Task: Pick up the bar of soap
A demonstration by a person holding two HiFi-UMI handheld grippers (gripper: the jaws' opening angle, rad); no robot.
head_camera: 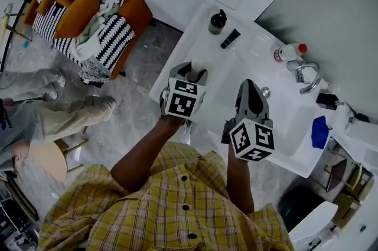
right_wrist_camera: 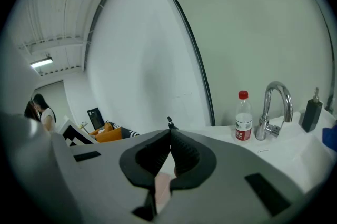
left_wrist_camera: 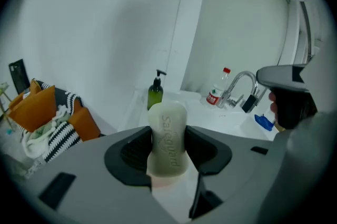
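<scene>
The bar of soap (left_wrist_camera: 167, 136) is pale cream with raised lettering, and it stands upright between the black pads of my left gripper (left_wrist_camera: 168, 146), which is shut on it, lifted above the white counter (left_wrist_camera: 210, 115). From the head view the left gripper (head_camera: 192, 74) hovers over the counter's left part, the soap's top (head_camera: 197, 66) just showing between its jaws. My right gripper (head_camera: 251, 96) is held over the sink basin (head_camera: 283, 108). In its own view the right gripper (right_wrist_camera: 169, 149) has its pads pressed together with nothing between them.
On the counter stand a dark green pump bottle (head_camera: 217, 22), a black tube (head_camera: 230, 38), a plastic bottle with a red cap (head_camera: 287, 52) and a chrome faucet (head_camera: 307, 75). A blue cloth (head_camera: 319, 131) lies at the right. An orange armchair (head_camera: 88, 19) stands on the floor at left.
</scene>
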